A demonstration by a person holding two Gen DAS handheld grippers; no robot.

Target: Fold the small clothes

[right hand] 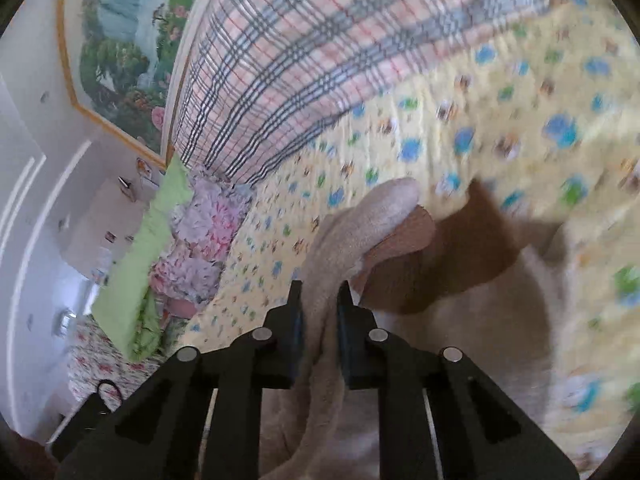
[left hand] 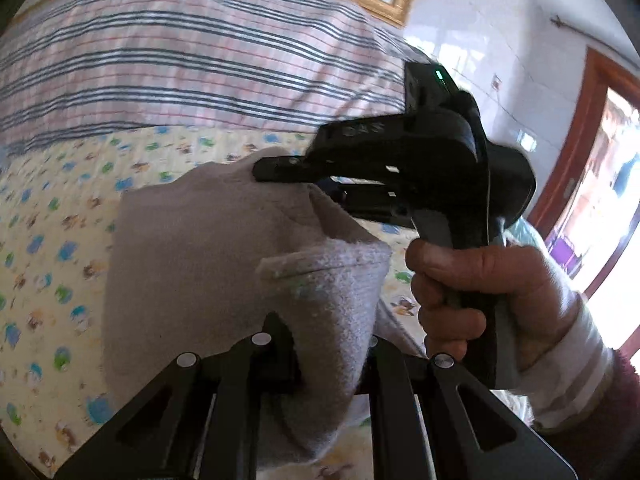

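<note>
Both grippers pinch the same grey sock above the yellow patterned bedsheet: the left gripper is nearly closed on its cuff, the right gripper narrowly clamped on another fold of it

the sock is pale grey-beige. the sheet under it is pale yellow with small blue, green and brown prints. the blanket is pink-and-white plaid with dark stripes. both grippers are black.
</note>
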